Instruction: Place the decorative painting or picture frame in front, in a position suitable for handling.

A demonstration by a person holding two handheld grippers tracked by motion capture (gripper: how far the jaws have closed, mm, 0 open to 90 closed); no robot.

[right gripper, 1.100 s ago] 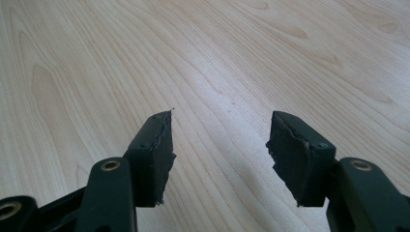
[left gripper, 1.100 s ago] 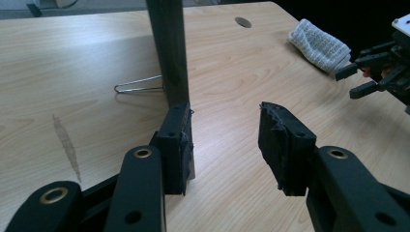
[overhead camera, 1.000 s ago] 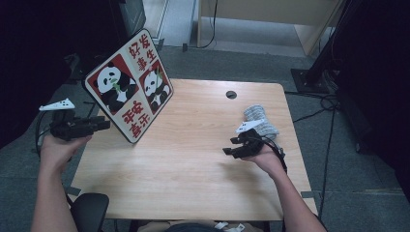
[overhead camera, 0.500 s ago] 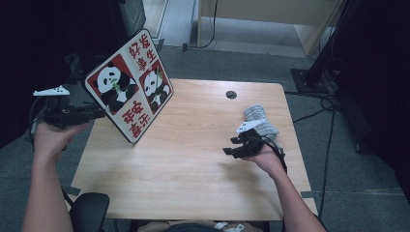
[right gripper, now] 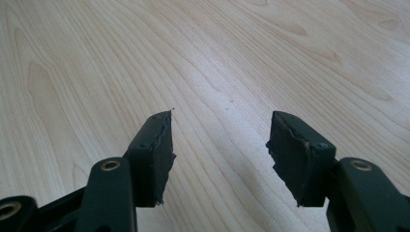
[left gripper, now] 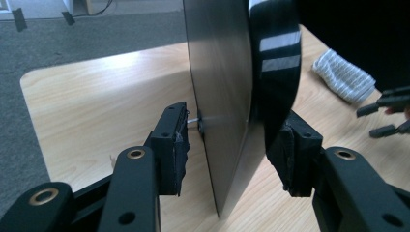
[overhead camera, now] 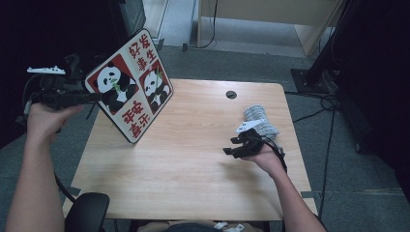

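fingers (left gripper: 171, 145) astride panda board (left gripper: 222, 96) edge

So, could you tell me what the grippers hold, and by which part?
Nothing is gripped. The left gripper, whose jaws have just been opening, straddles an edge of the panda board, one pad clear of it. The right gripper is open, empty.

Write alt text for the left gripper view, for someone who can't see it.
The left gripper, jaws open, straddles the edge of a thin dark flat board standing on a light wooden table; the pads don't visibly press it. A white ribbed cloth lies farther right, beside the right gripper.
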